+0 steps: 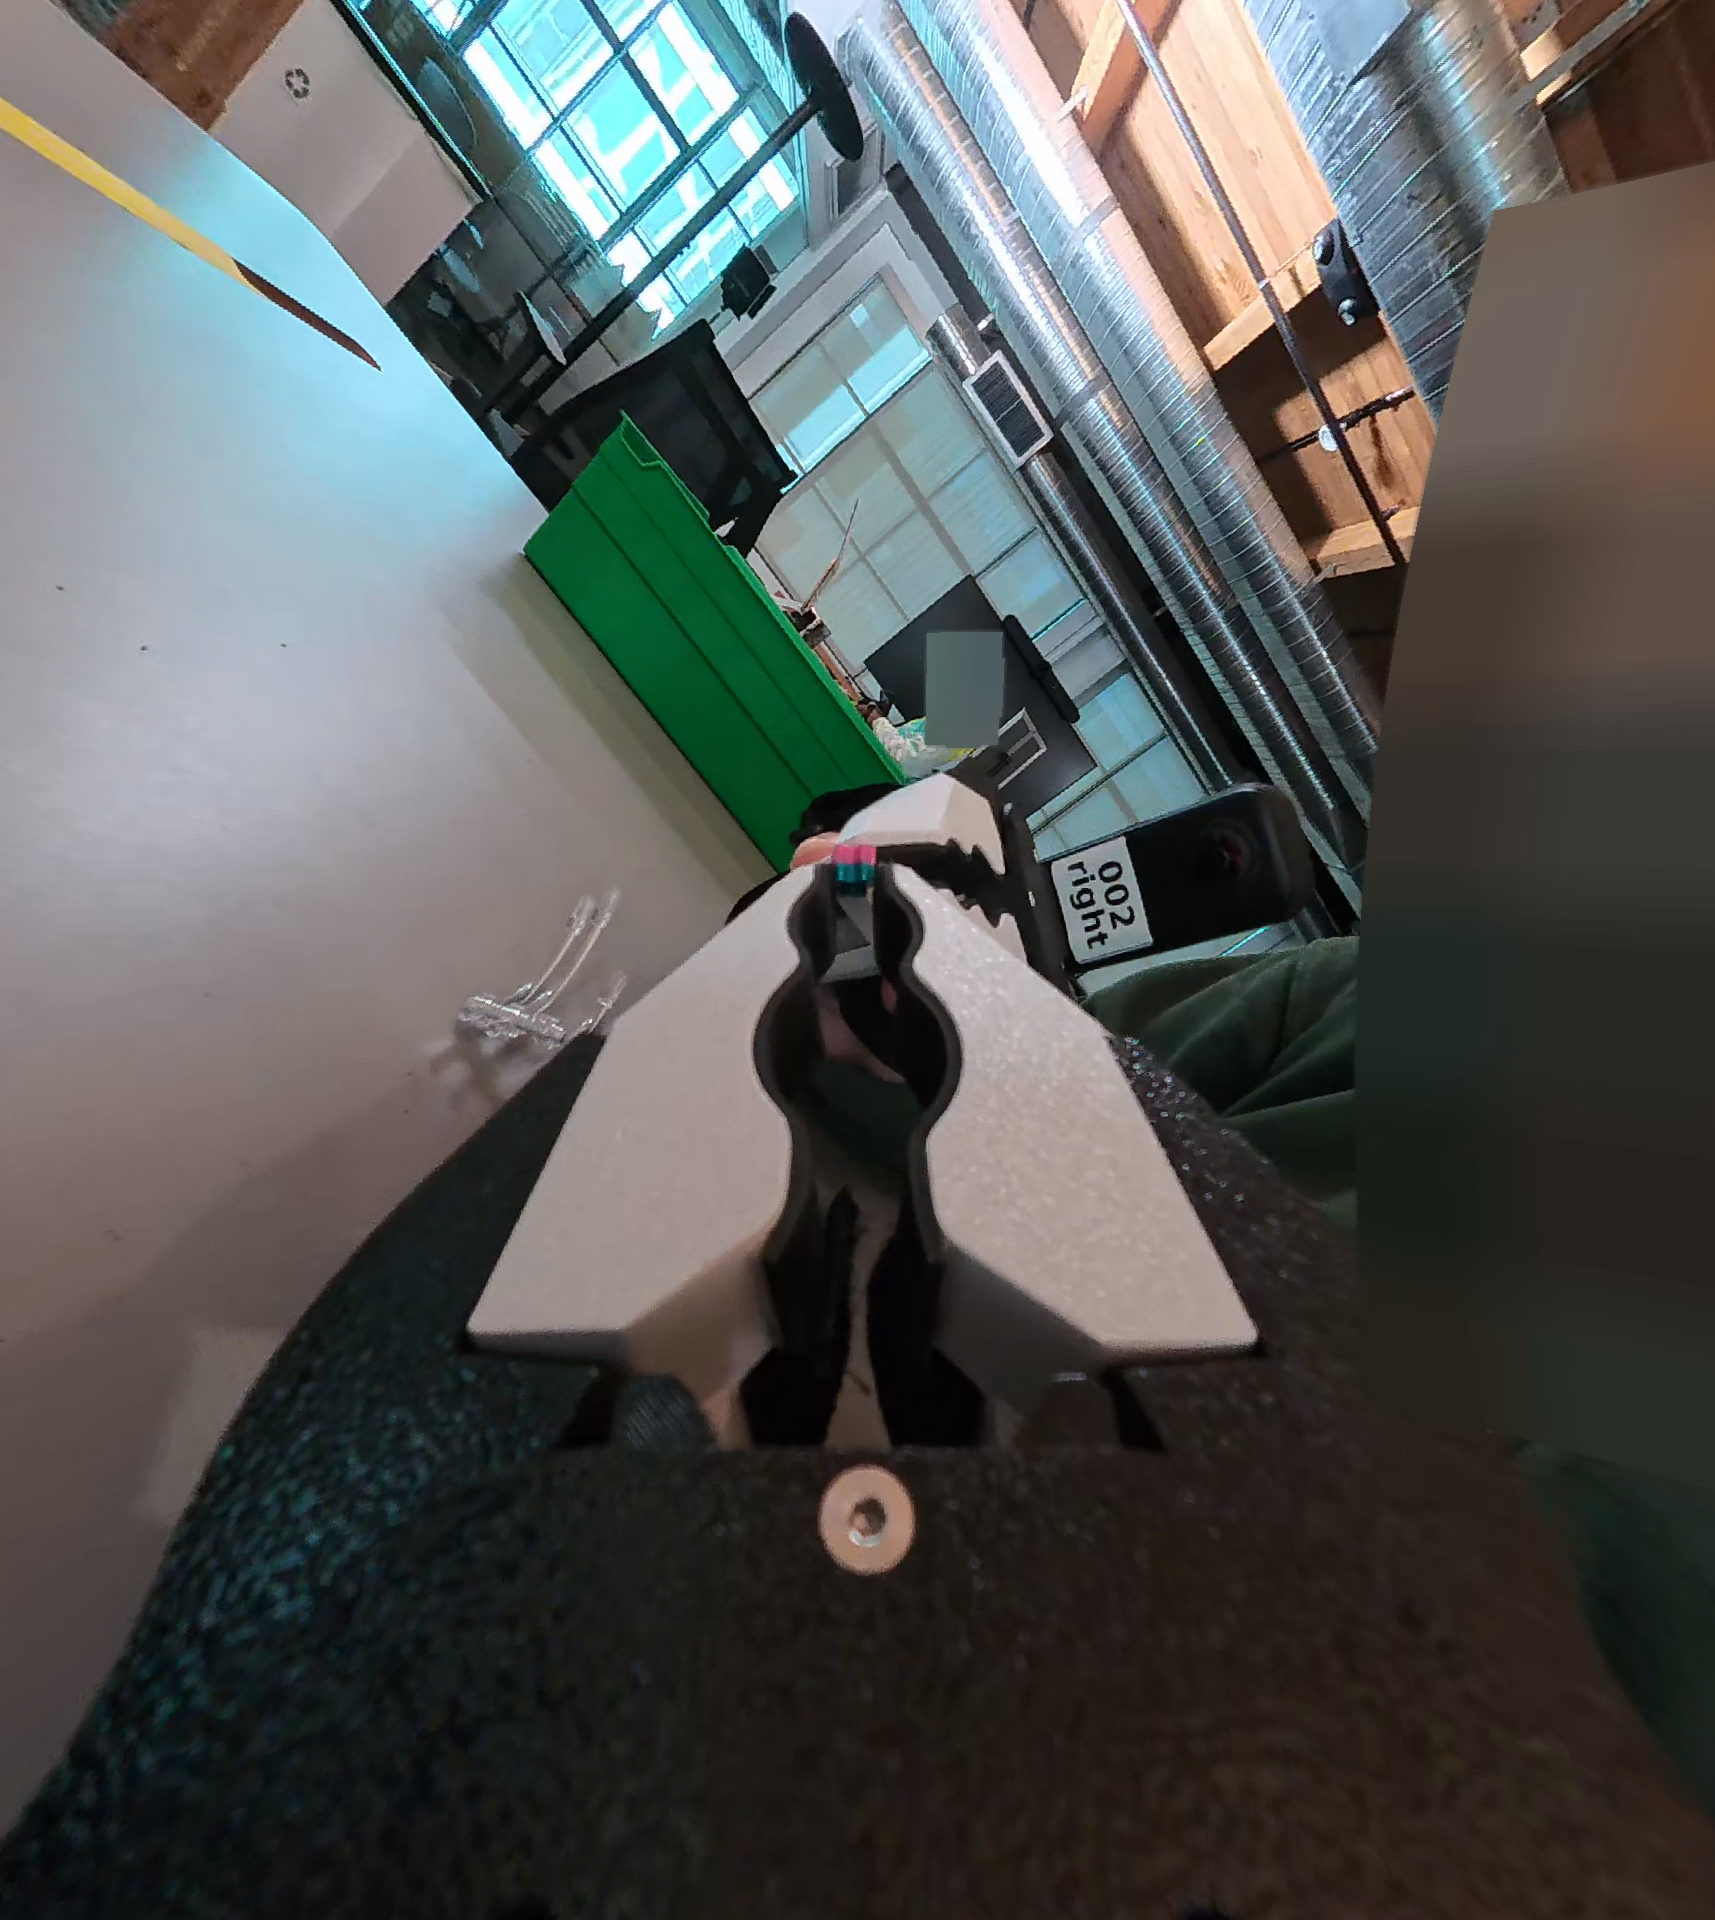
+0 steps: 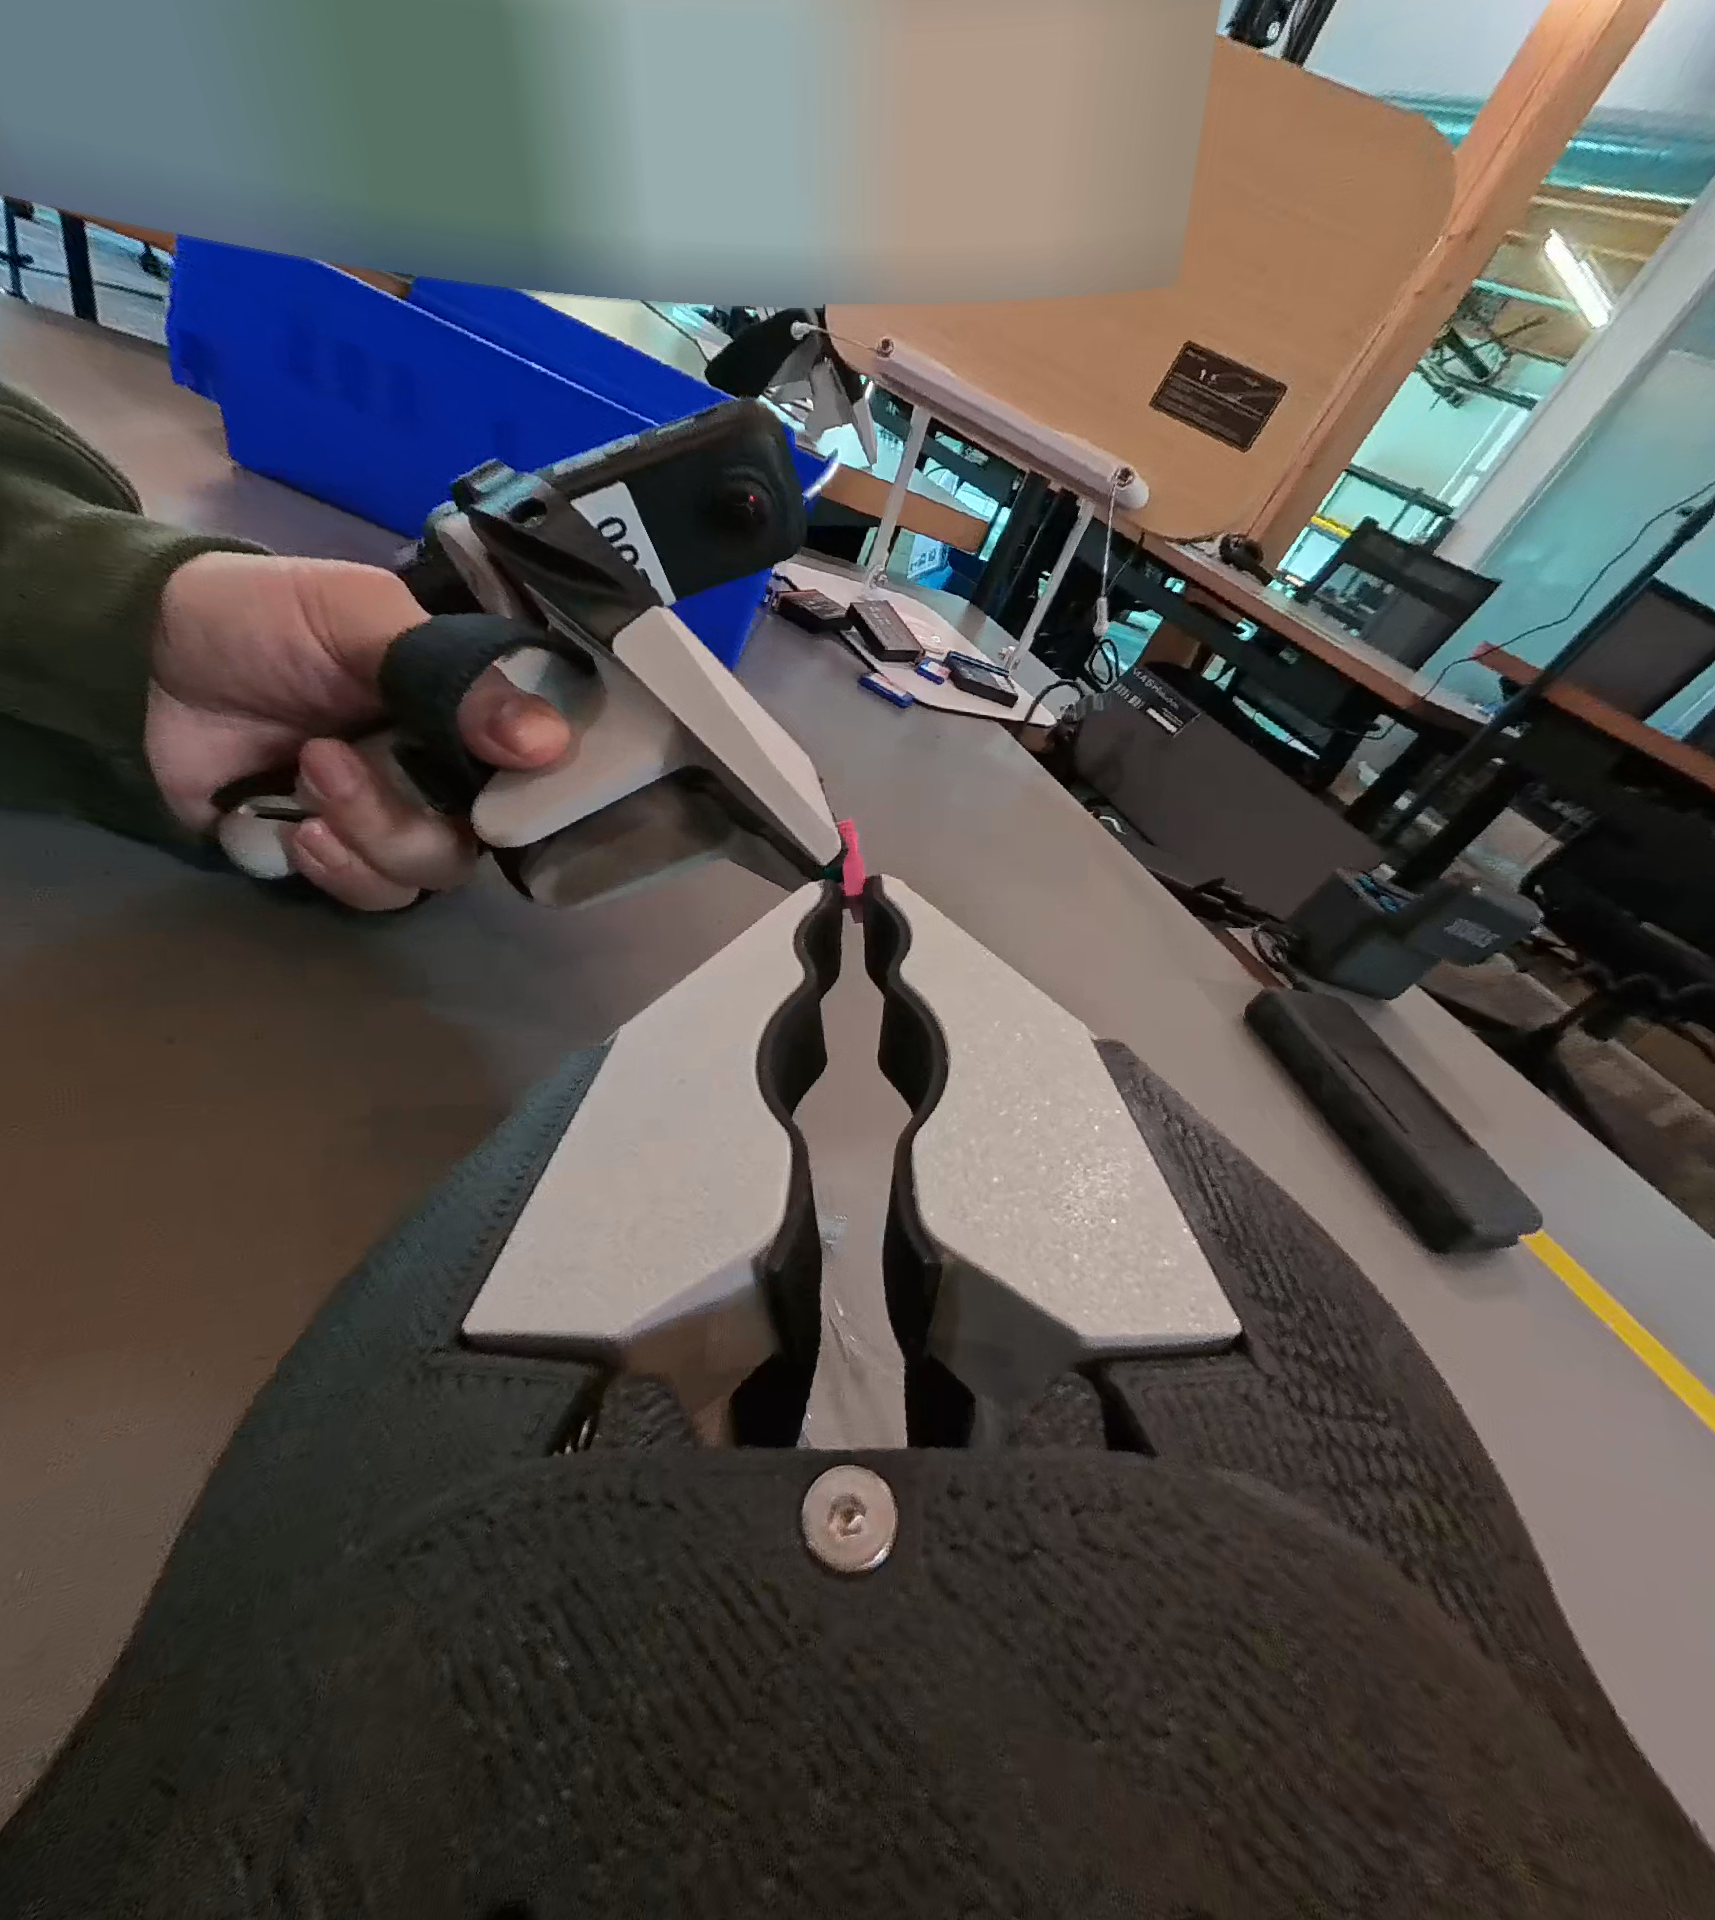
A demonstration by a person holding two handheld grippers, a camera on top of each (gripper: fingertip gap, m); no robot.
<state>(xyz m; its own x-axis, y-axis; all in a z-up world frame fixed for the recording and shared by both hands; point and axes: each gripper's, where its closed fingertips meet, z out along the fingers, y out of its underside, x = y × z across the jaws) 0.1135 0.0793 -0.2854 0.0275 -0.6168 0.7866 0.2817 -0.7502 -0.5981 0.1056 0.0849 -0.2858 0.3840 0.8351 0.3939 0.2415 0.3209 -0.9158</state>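
The two grippers are meeting tip to tip above the grey table [image 2: 209,1091], and a tiny pink and green piece [image 2: 849,854] is sitting right where they touch. In the right wrist view, the right gripper [image 2: 845,902] is pinching the bottom end of the little piece, with its fingers nearly closed and only a thin gap between them. The piece is standing up and down, with its long side pointing up from those tips. The left gripper [image 2: 817,847] is coming in from the left of the piece and pointing down at it, and a hand [image 2: 313,717] in a dark green sleeve is squeezing its handle. In the left wrist view, the left gripper [image 1: 854,883] looks closed on the same piece [image 1: 854,858], so both grippers are equally near it. Nothing is standing between them. A little way left of the piece in that view, some small clear parts with thin wire legs [image 1: 541,987] are lying on the table. Farther off, a green bin [image 1: 687,644] is sitting there. In the right wrist view, a flat black bar [image 2: 1383,1117] is lying to the right of the piece, and a blue bin [image 2: 396,416] is sitting far behind it.
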